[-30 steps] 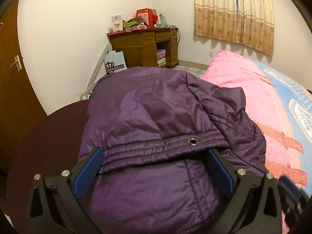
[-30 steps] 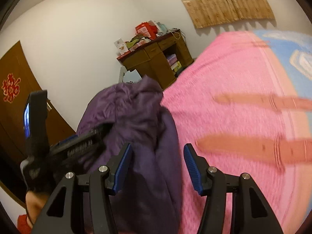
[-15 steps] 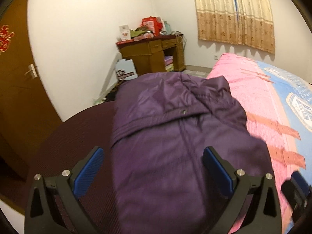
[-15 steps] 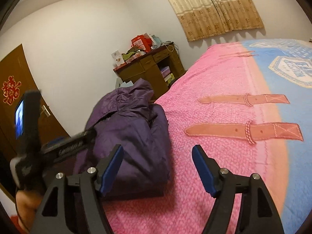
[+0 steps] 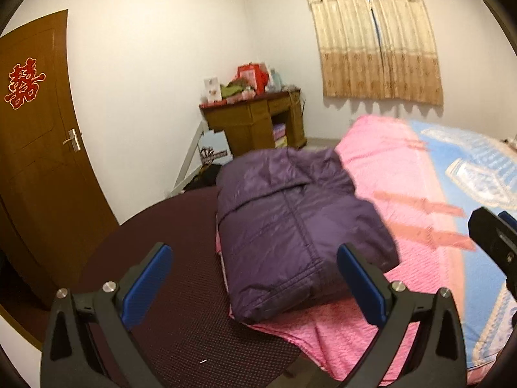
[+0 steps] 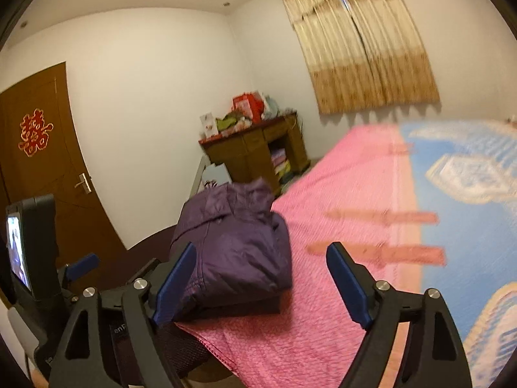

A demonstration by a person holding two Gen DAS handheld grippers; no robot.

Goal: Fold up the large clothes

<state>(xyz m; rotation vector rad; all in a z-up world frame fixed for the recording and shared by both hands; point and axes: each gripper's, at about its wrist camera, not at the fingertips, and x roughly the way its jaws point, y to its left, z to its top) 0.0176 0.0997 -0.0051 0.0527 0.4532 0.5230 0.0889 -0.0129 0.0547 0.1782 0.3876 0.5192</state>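
- Pulling back from the purple jacket [image 5: 290, 226], both grippers are now farther from it than a second ago, when the left one was right up against the cloth.
- The left gripper [image 5: 252, 284] has its blue pads wide apart and holds nothing.
- The right gripper [image 6: 258, 287] has just been opening its jaws; they stand wide apart with nothing between them.
- The jacket lies folded in a neat bundle on the edge of the bed [image 5: 404, 174], partly on the pink blanket [image 6: 339, 200] and just beside the dark red cover [image 5: 181, 226].
- The room now shows more than before: a brown door [image 5: 35, 148] with a red paper sign [image 5: 23, 84], white walls, and a tan curtain [image 5: 374, 38].
- A wooden desk [image 5: 255, 123] stands in the far corner with boxes and cloth piled on top.
- In the right view, the left gripper's black body and its small screen [image 6: 17, 252] hide the lower left corner.
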